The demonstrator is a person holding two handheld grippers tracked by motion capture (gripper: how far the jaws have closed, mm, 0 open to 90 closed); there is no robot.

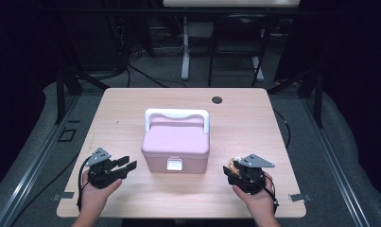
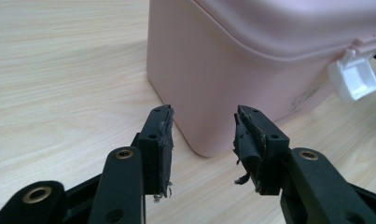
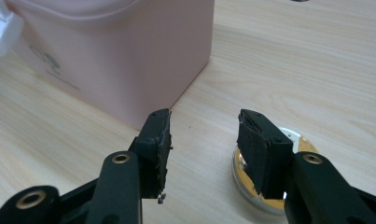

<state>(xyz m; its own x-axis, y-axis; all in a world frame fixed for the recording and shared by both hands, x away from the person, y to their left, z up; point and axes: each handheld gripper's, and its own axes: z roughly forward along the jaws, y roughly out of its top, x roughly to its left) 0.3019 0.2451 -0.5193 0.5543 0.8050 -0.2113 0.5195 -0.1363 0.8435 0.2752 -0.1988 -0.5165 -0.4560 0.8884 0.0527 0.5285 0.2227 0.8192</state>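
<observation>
Barely begun: pink box mid-table, lid down with its white latch flipped up, left gripper agape and empty near its left corner, right gripper agape over a gold disc, nothing grasped yet.

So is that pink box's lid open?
No, the pink box has its lid down, with the white handle folded back.

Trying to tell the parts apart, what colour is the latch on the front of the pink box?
White; the latch shows best in the left gripper view.
</observation>
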